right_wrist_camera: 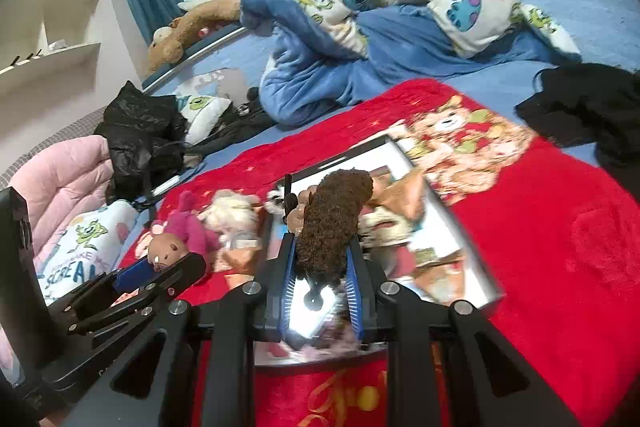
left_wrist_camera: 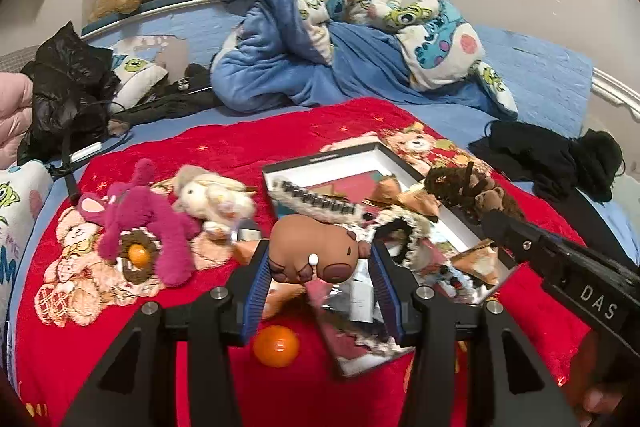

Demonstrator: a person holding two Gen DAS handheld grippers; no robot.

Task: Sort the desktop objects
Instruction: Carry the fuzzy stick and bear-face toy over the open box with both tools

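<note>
My left gripper [left_wrist_camera: 318, 255] is shut on a brown capybara toy [left_wrist_camera: 316, 251], held above the red blanket [left_wrist_camera: 280, 139]. In the right wrist view my right gripper [right_wrist_camera: 321, 243] is shut on a dark brown fuzzy plush [right_wrist_camera: 332, 215] over an open box [right_wrist_camera: 444, 215] with a white inside. That box [left_wrist_camera: 320, 157] holds several trinkets and ribbons. The right gripper [left_wrist_camera: 494, 221] reaches in from the right of the left wrist view, with the dark plush [left_wrist_camera: 452, 187] at its tip. The left gripper [right_wrist_camera: 160, 267] with the capybara [right_wrist_camera: 164, 251] appears at the left of the right wrist view.
A pink plush [left_wrist_camera: 136, 223], a cream plush [left_wrist_camera: 216, 199] and an orange ball [left_wrist_camera: 276, 345] lie on the blanket left of the box. A second orange ball [left_wrist_camera: 138, 255] sits in a brown ring. Black clothes [left_wrist_camera: 552, 159] and a bundled blue quilt [left_wrist_camera: 300, 39] lie behind.
</note>
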